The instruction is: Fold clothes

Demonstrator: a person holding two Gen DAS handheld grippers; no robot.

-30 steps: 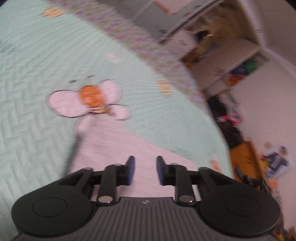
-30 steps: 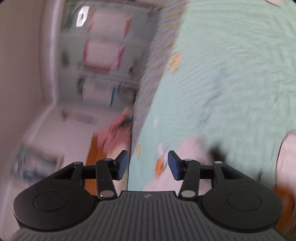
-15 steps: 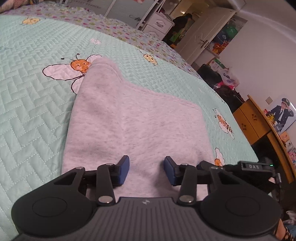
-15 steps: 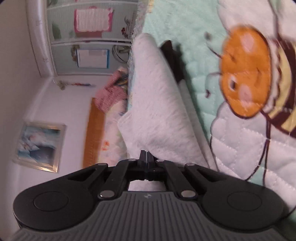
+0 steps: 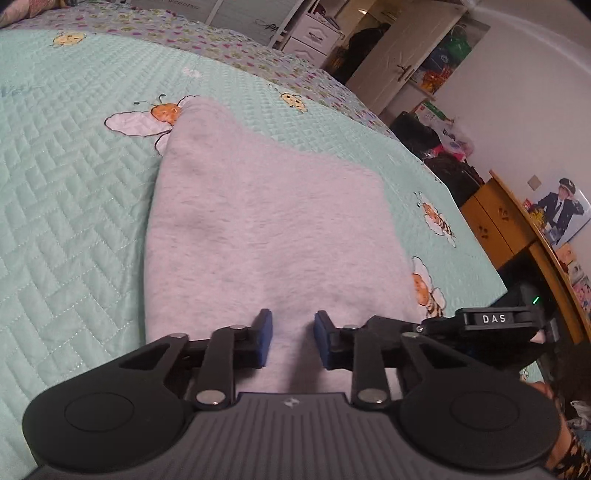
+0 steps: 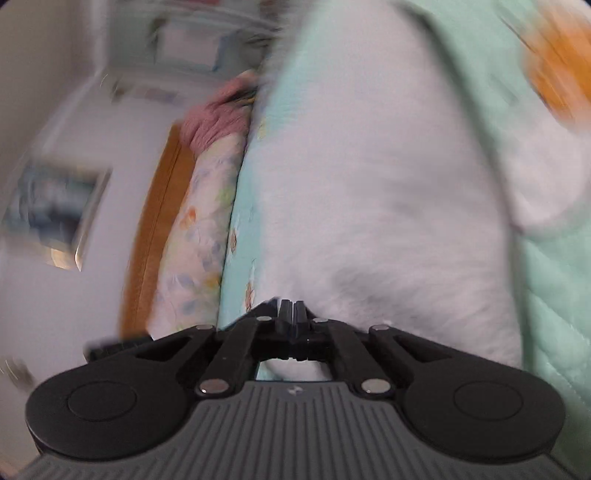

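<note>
A light grey garment (image 5: 266,229) lies spread flat on a mint quilted bedspread (image 5: 74,184) printed with bees. My left gripper (image 5: 292,341) hovers low over the garment's near edge. Its blue pads (image 5: 264,341) are apart and closing, with cloth showing between them but not pinched. The black body of the right tool (image 5: 495,319) reaches in at the garment's near right corner. In the blurred right wrist view, my right gripper (image 6: 291,312) is shut at the edge of the grey garment (image 6: 388,203), which fans out ahead over the bedspread (image 6: 546,295).
The bed ends at the right, where a wooden desk (image 5: 498,221) and dark clutter stand. A door (image 5: 391,66) and white drawers (image 5: 314,35) lie beyond the far side. A wooden headboard (image 6: 155,221), a floral pillow (image 6: 195,229) and a pink cloth (image 6: 218,118) sit at the bed's head.
The right jaws went from open to shut, and the cloth fold that stood up from them now lies lower and spread out. The left gripper came down toward the garment's near edge, its pads narrowing.
</note>
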